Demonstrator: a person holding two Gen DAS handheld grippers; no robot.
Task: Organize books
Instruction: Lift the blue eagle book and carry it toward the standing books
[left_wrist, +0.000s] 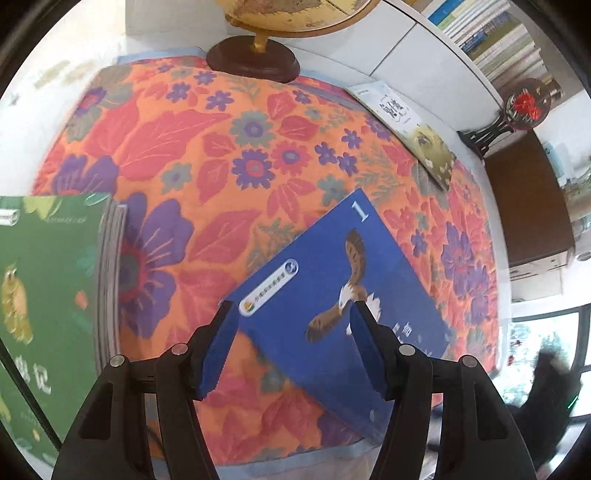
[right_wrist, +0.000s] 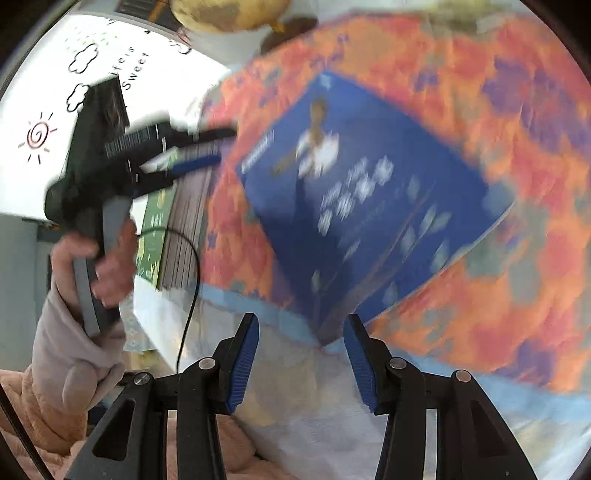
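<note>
The blue book (left_wrist: 332, 291) with a bird on its cover lies flat on the floral cloth (left_wrist: 221, 155) covering the tabletop, at the near edge, with one corner reaching out past the cloth's border. The left tongs (left_wrist: 291, 314) hang spread above the book's near corner, pinching nothing, and the right tongs (right_wrist: 301, 325) are likewise spread and empty just off that corner. A green book (left_wrist: 48, 280) tops a stack at the left, a pale book (left_wrist: 406, 125) lies toward the far right, and a globe (left_wrist: 258, 40) stands at the back.

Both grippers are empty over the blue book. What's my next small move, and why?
Probably lower the left gripper so its open jaws straddle the blue book's near edge, which overhangs the table edge. The green stack on the left looks like its destination.
</note>
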